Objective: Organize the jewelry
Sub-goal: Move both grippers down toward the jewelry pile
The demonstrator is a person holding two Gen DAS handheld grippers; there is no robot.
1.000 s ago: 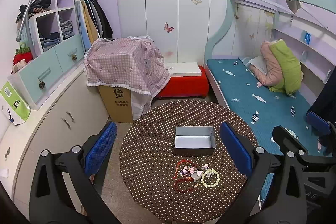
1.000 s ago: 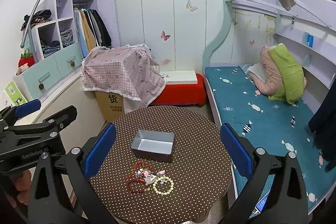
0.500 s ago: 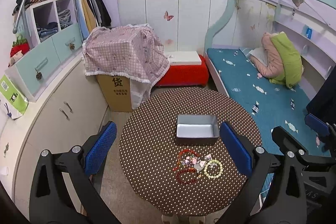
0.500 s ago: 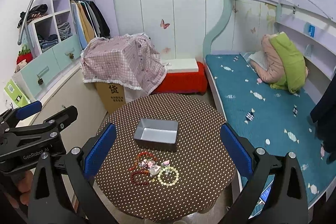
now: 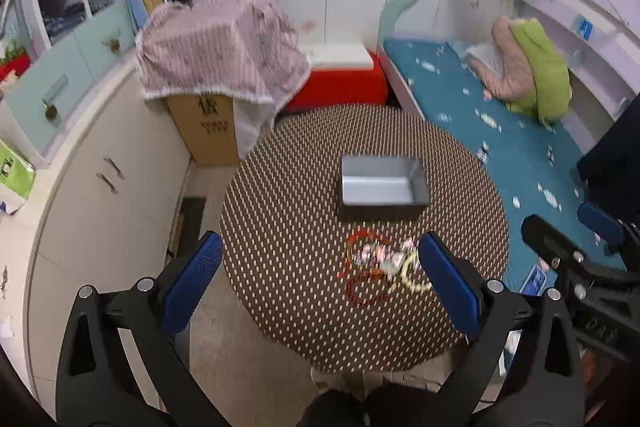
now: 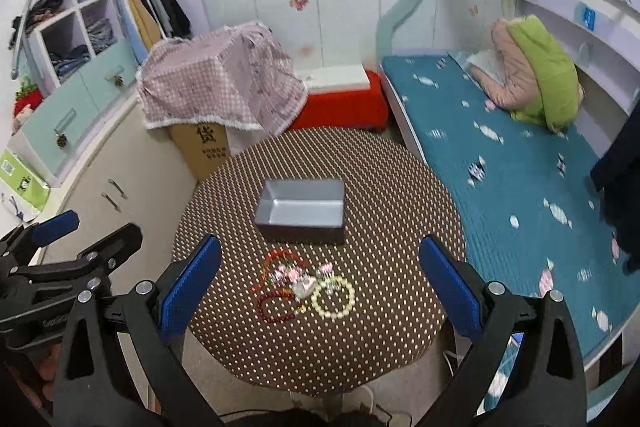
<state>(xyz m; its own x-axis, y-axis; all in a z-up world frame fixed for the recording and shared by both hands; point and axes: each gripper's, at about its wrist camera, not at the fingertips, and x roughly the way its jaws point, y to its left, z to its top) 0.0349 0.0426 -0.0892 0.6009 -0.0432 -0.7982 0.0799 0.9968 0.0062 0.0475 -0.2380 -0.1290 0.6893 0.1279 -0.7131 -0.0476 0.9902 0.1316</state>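
A small pile of jewelry (image 6: 304,285) lies on the round brown dotted table (image 6: 380,327): red bead bracelets (image 6: 276,307), pink clips and a cream bead bracelet (image 6: 333,298). The same pile (image 5: 380,269) shows in the left wrist view, blurred. Behind it stands an empty grey box (image 6: 301,210), also seen as the grey box (image 5: 382,187). My left gripper (image 5: 320,291) hangs open above the table's near left part. Also open, my right gripper (image 6: 320,291) is high over the pile, nothing between its fingers. Each gripper shows in the other's view, at the sides.
White cabinets (image 5: 92,187) with teal drawers line the left. A cardboard box under a pink checked cloth (image 6: 218,83) and a red stool (image 6: 344,103) stand behind the table. A bed with a teal sheet (image 6: 500,179) runs along the right.
Both grippers have moved forward and tilted down over the table, so the box and the jewelry sit nearer and higher in view. Both stay open.
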